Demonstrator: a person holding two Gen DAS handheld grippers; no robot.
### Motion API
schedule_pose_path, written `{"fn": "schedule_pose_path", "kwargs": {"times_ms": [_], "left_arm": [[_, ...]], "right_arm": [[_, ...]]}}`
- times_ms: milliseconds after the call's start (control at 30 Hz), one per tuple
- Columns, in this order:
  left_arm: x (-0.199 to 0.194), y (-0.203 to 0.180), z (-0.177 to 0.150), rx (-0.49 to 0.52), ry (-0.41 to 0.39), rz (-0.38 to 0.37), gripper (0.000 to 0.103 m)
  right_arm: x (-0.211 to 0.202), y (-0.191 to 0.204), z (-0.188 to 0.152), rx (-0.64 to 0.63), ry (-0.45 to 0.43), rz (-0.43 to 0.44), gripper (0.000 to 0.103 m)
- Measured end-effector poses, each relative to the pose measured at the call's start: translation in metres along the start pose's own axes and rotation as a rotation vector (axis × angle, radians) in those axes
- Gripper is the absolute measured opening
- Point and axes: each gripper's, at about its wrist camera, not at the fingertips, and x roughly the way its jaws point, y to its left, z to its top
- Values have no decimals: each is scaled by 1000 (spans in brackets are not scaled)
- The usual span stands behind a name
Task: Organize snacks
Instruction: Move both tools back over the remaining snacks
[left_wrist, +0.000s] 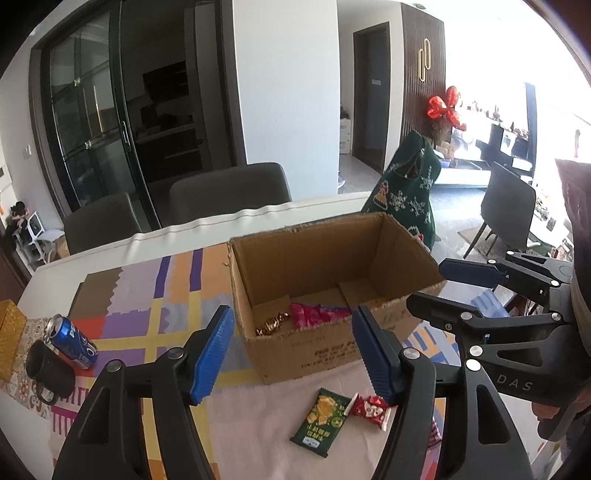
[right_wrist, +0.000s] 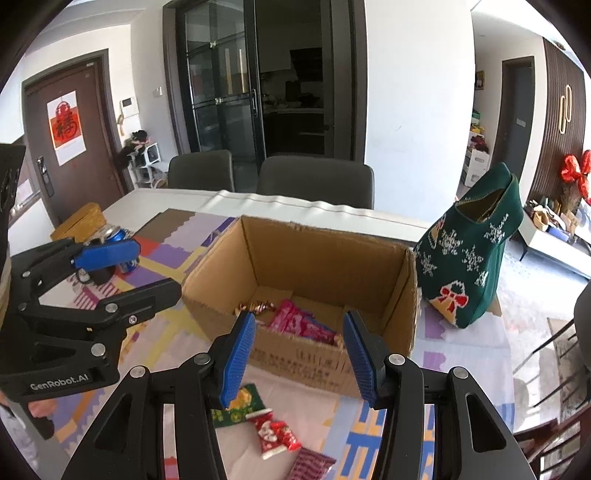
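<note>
An open cardboard box (left_wrist: 314, 258) (right_wrist: 321, 258) stands on the patterned tablecloth. Inside it lie pink packets (left_wrist: 317, 314) (right_wrist: 295, 321) and a gold-wrapped candy (left_wrist: 273, 325) (right_wrist: 256, 306). In front of the box, on the cloth, lie a green snack packet (left_wrist: 321, 417) (right_wrist: 240, 406), a red-and-white candy (left_wrist: 371, 406) (right_wrist: 275, 434) and a pink striped packet (right_wrist: 314, 465). My left gripper (left_wrist: 293, 356) (right_wrist: 140, 273) hovers open above the box's near wall. My right gripper (right_wrist: 298, 360) (left_wrist: 443, 288) is open beside it. Neither holds anything.
A blue soda can (left_wrist: 72, 341) lies next to a black mug (left_wrist: 48, 365) at the left, beside a gold box (left_wrist: 9, 332) (right_wrist: 79, 221). A green Christmas stocking (right_wrist: 469, 258) (left_wrist: 406, 184) stands right of the box. Grey chairs (right_wrist: 314, 177) line the table's far side.
</note>
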Motion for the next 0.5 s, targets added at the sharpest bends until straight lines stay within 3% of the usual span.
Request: {"fn": "schedule_pose_path", "kwargs": {"times_ms": [500], "left_arm": [[10, -14, -46, 25, 98, -14, 69]], "right_arm": [[6, 7, -41, -15, 92, 5, 50]]}}
